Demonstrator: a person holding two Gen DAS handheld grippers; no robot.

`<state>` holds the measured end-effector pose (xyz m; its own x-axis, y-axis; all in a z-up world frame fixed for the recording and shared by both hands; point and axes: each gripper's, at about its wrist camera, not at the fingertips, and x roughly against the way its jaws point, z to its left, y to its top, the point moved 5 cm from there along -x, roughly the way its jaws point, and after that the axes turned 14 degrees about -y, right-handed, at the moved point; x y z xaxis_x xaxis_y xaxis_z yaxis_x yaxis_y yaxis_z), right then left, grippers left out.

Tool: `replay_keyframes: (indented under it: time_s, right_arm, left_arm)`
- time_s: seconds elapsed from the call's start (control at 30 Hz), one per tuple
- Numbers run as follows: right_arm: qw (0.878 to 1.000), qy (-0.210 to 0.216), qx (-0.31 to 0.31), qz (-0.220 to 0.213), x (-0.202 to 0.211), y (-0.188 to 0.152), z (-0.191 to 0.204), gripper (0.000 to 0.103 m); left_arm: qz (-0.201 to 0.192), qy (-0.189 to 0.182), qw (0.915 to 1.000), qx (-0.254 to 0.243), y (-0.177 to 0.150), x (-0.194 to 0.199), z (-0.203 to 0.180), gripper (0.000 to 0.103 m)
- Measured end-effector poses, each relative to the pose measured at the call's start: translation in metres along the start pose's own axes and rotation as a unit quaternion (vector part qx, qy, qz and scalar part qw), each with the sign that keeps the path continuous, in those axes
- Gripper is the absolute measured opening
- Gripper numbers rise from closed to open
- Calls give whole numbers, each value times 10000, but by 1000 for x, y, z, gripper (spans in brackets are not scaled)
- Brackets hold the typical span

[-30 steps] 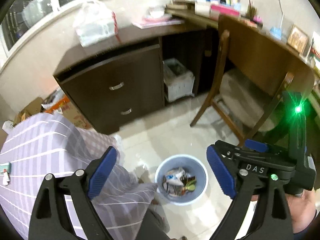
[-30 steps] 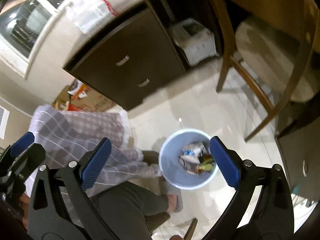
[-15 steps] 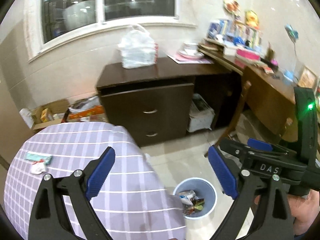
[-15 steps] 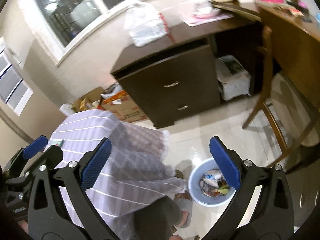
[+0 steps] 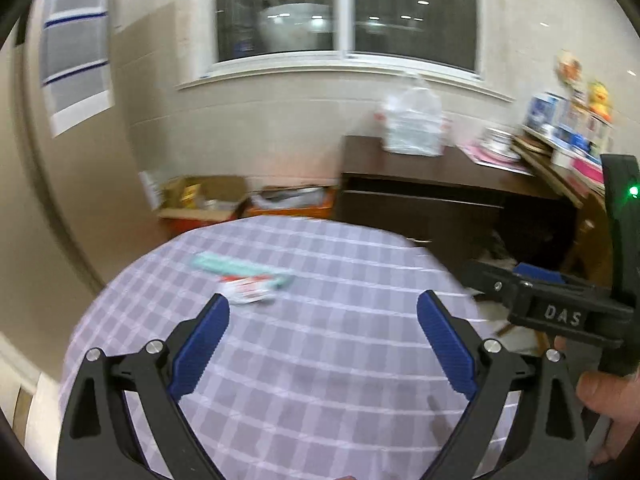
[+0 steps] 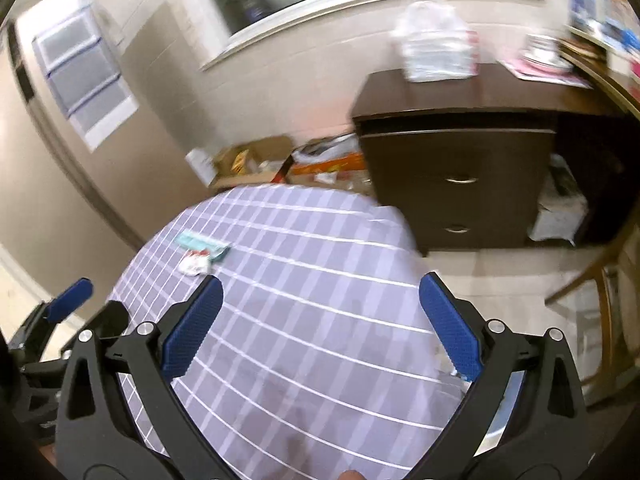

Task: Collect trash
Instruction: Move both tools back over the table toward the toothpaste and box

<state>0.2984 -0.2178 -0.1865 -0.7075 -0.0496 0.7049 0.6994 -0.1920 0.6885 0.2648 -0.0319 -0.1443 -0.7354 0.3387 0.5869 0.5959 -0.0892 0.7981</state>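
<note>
A teal wrapper [image 5: 240,269] and a white-and-red crumpled wrapper [image 5: 250,293] lie together on the round table's purple checked cloth [image 5: 320,360]. My left gripper [image 5: 322,340] is open and empty, hovering over the table just short of the wrappers. My right gripper [image 6: 320,324] is open and empty above the same cloth [image 6: 312,300]; the teal wrapper [image 6: 204,245] and white wrapper [image 6: 195,264] lie ahead to its left. The right gripper also shows at the right of the left wrist view [image 5: 560,304]. The bin is hidden, except a possible rim sliver at the right wrist view's lower right.
A dark drawer cabinet [image 6: 460,184] with a white plastic bag [image 6: 436,52] on top stands beyond the table. Cardboard boxes [image 5: 204,196] sit on the floor by the wall. A wooden desk and chair [image 6: 600,280] are at the right.
Both grippers have swung up from the trash bin on the floor to face the tabletop; the bin has dropped out of view and the wrappers have come closer ahead.
</note>
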Motion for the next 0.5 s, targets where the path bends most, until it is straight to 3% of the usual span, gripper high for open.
replay_keyframes:
  time_s: [0.07, 0.3, 0.5]
  right_arm:
    - [9994, 63, 333, 94, -13, -1, 32, 97]
    - [9925, 237, 1127, 410, -55, -15, 126, 97]
    - [9865, 206, 1496, 635, -85, -31, 163, 97]
  left_arm:
    - [-65, 340, 9992, 189, -7, 14, 37, 93]
    - [-128, 956, 9894, 1089, -32, 48, 137, 93]
    - [-59, 1281, 9803, 1504, -53, 60, 191, 93]
